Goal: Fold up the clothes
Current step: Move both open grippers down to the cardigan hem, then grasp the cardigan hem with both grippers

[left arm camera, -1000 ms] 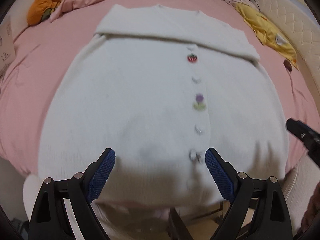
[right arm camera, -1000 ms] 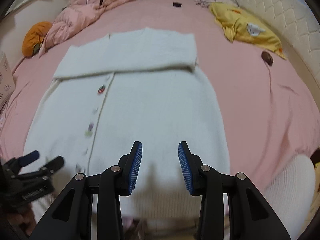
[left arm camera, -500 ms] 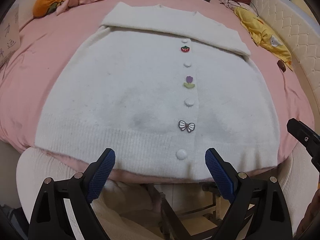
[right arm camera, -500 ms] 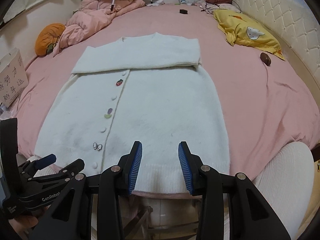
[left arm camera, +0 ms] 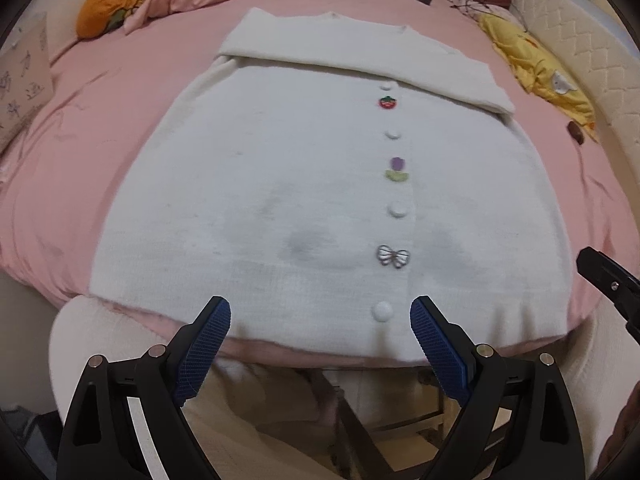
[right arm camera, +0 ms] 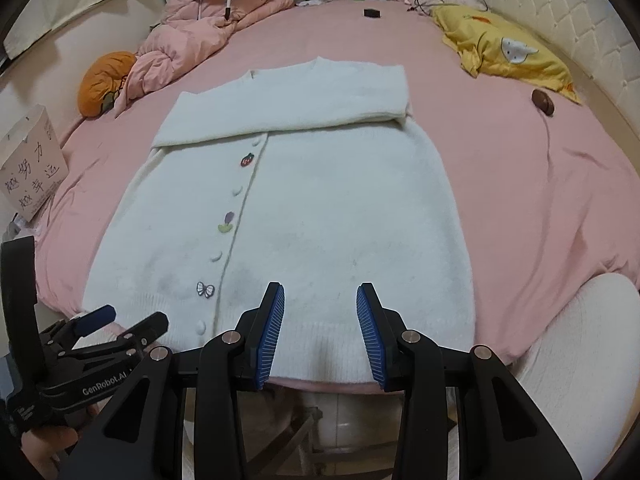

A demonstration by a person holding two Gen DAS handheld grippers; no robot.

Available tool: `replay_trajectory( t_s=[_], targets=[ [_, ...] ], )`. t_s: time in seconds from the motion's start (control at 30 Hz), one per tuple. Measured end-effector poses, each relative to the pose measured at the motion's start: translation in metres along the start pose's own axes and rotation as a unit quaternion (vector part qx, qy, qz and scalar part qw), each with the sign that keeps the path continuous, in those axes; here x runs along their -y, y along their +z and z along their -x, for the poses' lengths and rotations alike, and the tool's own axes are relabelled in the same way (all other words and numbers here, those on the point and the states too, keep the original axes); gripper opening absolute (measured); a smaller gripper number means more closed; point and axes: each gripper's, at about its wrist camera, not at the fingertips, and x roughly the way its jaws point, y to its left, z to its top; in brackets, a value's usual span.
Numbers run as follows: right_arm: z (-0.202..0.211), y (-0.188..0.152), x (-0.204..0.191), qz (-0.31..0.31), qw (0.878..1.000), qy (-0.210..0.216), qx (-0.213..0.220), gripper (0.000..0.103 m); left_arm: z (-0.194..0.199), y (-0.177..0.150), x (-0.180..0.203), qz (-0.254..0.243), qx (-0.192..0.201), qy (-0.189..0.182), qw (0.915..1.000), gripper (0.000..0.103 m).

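Fingers of both grippers are standing apart with nothing between them: left gripper (left arm camera: 320, 344) spread wide, right gripper (right arm camera: 320, 332) at a narrower gap. Both are hovering just off the cardigan's (left arm camera: 320, 184) ribbed hem (right arm camera: 340, 344), clear of the fabric.

Cardigan is lying flat, button side up, on the pink bed (right arm camera: 520, 200), hem at the bed's near edge. Sleeves (right arm camera: 288, 104) are lying folded across the chest, beyond the strawberry button (left arm camera: 387, 102).

Judged step: taking the hem to carry it toward the sleeves. Neither gripper is reaching the hem corners; left is sitting near the bottom button (left arm camera: 382, 311), right nearer the middle of its panel.

Advice: shifting each gripper outward along the hem, pinching both knit layers at the ribbing, lifting level, keeping the button line straight so the fold is landing square.
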Motion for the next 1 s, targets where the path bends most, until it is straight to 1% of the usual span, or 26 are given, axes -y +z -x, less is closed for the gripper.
replay_trajectory(
  t_s=[0.07, 0.1, 0.17, 0.2, 0.27, 0.33, 0.37, 0.4, 0.43, 0.5, 0.57, 0.6, 0.63, 0.67, 0.7, 0.73, 0.77, 0.8, 0.83, 0.9, 0.97, 1.0],
  targets=[
    [-0.003, 0.0, 0.002, -0.005, 1.0, 0.013, -0.007, 0.041, -0.001, 0.0, -0.001, -0.001, -0.001, 0.006, 1.0, 0.092],
    [-0.006, -0.001, 0.003, -0.009, 1.0, 0.023, -0.012, 0.053, -0.001, 0.001, -0.001, -0.002, -0.003, 0.007, 1.0, 0.092],
    [-0.01, -0.002, 0.005, -0.021, 0.999, 0.044, -0.021, 0.068, -0.003, 0.002, -0.001, -0.004, -0.005, 0.013, 0.9999, 0.092],
    [-0.012, -0.002, 0.006, -0.027, 0.998, 0.055, -0.026, 0.068, -0.003, 0.002, -0.001, -0.007, -0.004, 0.015, 0.9999, 0.092],
    [-0.016, 0.0, 0.01, -0.031, 0.997, 0.062, -0.036, 0.068, -0.004, 0.004, -0.005, -0.007, -0.004, 0.008, 0.9999, 0.092],
    [-0.022, 0.003, 0.015, -0.032, 0.996, 0.067, -0.052, 0.068, -0.005, 0.011, -0.021, 0.006, -0.011, -0.034, 0.9994, 0.092],
    [-0.025, 0.006, 0.022, -0.033, 0.995, 0.067, -0.06, 0.068, -0.004, 0.014, -0.03, 0.014, -0.013, -0.048, 0.9987, 0.092],
    [-0.028, 0.009, 0.031, -0.039, 0.995, 0.07, -0.068, 0.068, -0.004, 0.022, -0.051, 0.033, -0.016, -0.078, 0.9963, 0.092],
    [-0.032, 0.014, 0.044, -0.052, 0.993, 0.074, -0.078, 0.068, -0.003, 0.027, -0.064, 0.046, -0.017, -0.091, 0.9946, 0.092],
    [-0.045, 0.023, 0.079, -0.102, 0.985, 0.077, -0.115, 0.068, -0.004, 0.041, -0.11, 0.083, -0.025, -0.111, 0.99, 0.092],
    [-0.061, 0.029, 0.115, -0.145, 0.973, 0.069, -0.164, 0.068, -0.006, 0.052, -0.149, 0.105, -0.033, -0.116, 0.9872, 0.092],
    [-0.068, 0.03, 0.131, -0.163, 0.967, 0.062, -0.184, 0.068, -0.01, 0.056, -0.166, 0.103, -0.046, -0.127, 0.9854, 0.092],
    [-0.074, 0.031, 0.144, -0.184, 0.961, 0.06, -0.199, 0.068, -0.012, 0.058, -0.176, 0.101, -0.054, -0.129, 0.985, 0.092],
    [-0.078, 0.029, 0.156, -0.206, 0.954, 0.063, -0.21, 0.068, -0.015, 0.06, -0.184, 0.096, -0.062, -0.119, 0.9863, 0.091],
    [-0.084, 0.027, 0.166, -0.229, 0.945, 0.069, -0.223, 0.068, -0.019, 0.062, -0.19, 0.087, -0.068, -0.097, 0.9891, 0.091],
    [-0.088, 0.024, 0.174, -0.246, 0.939, 0.07, -0.231, 0.068, -0.022, 0.062, -0.192, 0.082, -0.07, -0.087, 0.9903, 0.09],
    [-0.09, 0.023, 0.177, -0.251, 0.937, 0.066, -0.233, 0.068, -0.026, 0.062, -0.193, 0.078, -0.073, -0.088, 0.9903, 0.09],
    [-0.092, 0.019, 0.18, -0.254, 0.937, 0.058, -0.234, 0.068, -0.033, 0.062, -0.193, 0.08, -0.083, -0.106, 0.9876, 0.087],
    [-0.095, 0.017, 0.182, -0.26, 0.935, 0.052, -0.234, 0.068, -0.041, 0.06, -0.192, 0.087, -0.095, -0.126, 0.9837, 0.08],
    [-0.101, 0.014, 0.183, -0.272, 0.931, 0.055, -0.237, 0.068, -0.054, 0.058, -0.189, 0.089, -0.113, -0.143, 0.9792, 0.078],
    [-0.105, 0.014, 0.18, -0.27, 0.932, 0.047, -0.238, 0.069, -0.06, 0.056, -0.181, 0.074, -0.115, -0.124, 0.9828, 0.078],
    [-0.107, 0.014, 0.177, -0.267, 0.933, 0.043, -0.239, 0.072, -0.061, 0.056, -0.177, 0.07, -0.113, -0.118, 0.9841, 0.078]
  ],
)
